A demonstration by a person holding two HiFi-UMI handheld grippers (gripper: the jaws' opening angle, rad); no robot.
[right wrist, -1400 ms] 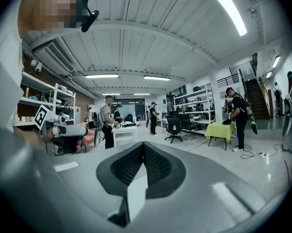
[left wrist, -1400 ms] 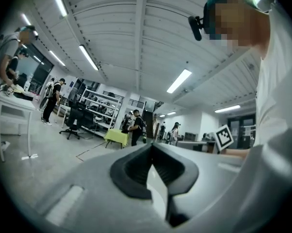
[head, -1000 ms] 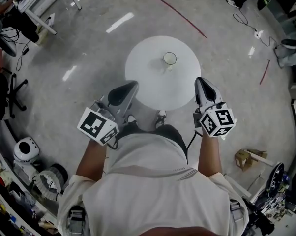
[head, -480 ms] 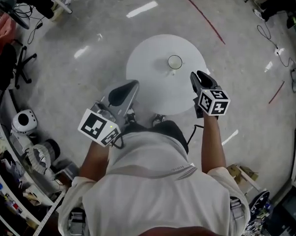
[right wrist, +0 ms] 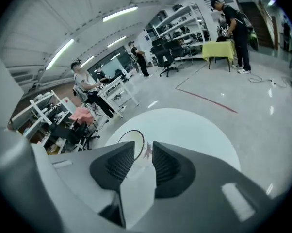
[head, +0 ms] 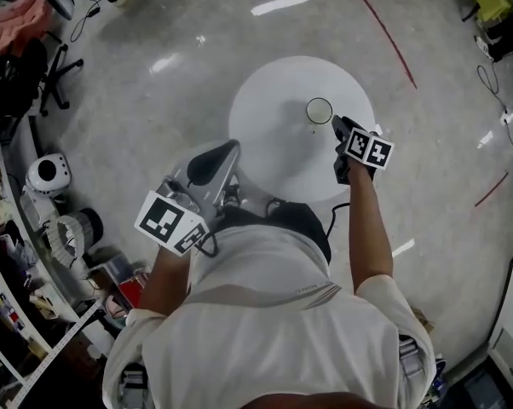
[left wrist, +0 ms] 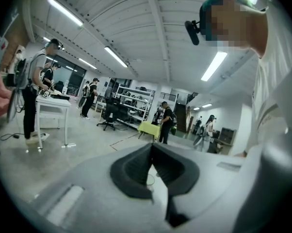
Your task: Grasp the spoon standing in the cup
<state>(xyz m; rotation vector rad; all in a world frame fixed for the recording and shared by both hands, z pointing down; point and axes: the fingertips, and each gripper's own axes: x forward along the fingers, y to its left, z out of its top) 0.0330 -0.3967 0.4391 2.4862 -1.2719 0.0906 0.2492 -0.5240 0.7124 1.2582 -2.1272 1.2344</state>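
A glass cup (head: pixel 319 109) stands on the round white table (head: pixel 273 118), right of its middle. In the right gripper view the cup's dark rim (right wrist: pixel 131 142) lies just beyond the jaws, and a thin pinkish spoon tip (right wrist: pixel 147 151) shows in the gap ahead of them. My right gripper (head: pixel 336 123) (right wrist: pixel 143 150) hovers over the table just short of the cup; its jaws are opening, and nothing is pressed between them. My left gripper (head: pixel 225 152) (left wrist: pixel 152 149) hangs off the table's near left edge, shut and empty.
The table stands on a glossy grey floor with a red tape line (head: pixel 384 28). Office chairs (head: pixel 35 75), a white round machine (head: pixel 48 173) and cluttered shelves line the left. People and desks (right wrist: pixel 112 93) stand farther off.
My right gripper has moved forward from the table's near edge to just beside the cup. The left gripper has stayed where it was.
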